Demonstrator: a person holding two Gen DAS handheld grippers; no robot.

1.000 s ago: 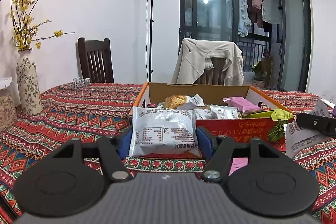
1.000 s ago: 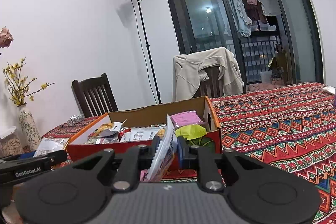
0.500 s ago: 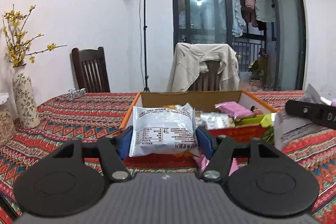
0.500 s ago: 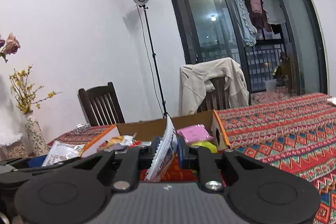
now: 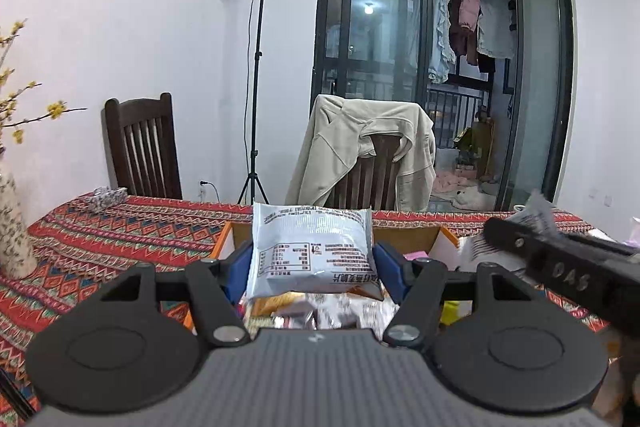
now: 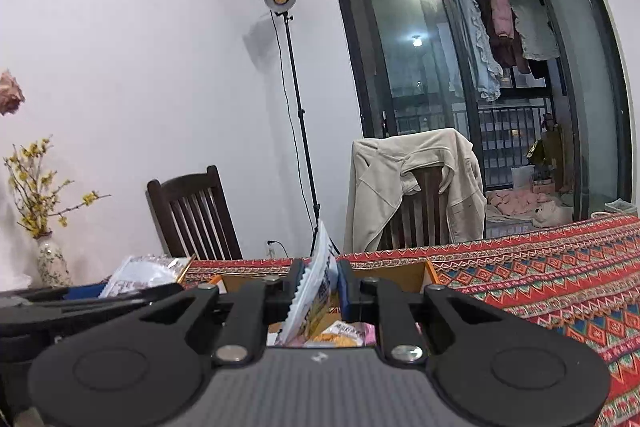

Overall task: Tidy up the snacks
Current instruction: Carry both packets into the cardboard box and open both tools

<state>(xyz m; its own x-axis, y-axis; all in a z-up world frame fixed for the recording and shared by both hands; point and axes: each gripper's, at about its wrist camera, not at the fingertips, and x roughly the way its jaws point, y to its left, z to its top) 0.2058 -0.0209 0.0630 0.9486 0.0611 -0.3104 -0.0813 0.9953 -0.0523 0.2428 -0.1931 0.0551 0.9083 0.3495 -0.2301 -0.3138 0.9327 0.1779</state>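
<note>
While left tongs (image 5: 311, 261) clamp a silver packet (image 5: 310, 251) broadside, right tongs (image 6: 318, 287) pinch a thin packet (image 6: 316, 291) edgewise.

Table surface and items resting on it.
A table covered by a red geometric-patterned woven cloth (image 5: 120, 235) is seen; on it are set an open orange cardboard box (image 5: 404, 234), a cream floral ceramic vase (image 5: 14, 231) at the left edge, and a small silvery wrapped bundle (image 5: 107, 195) at the far edge.

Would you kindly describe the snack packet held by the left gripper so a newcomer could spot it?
Start at the orange cardboard box on the patterned tablecloth. Above it, the left gripper holds a silvery-white packet broadside. Only this packet shows its printed back label flat to the camera.
</note>
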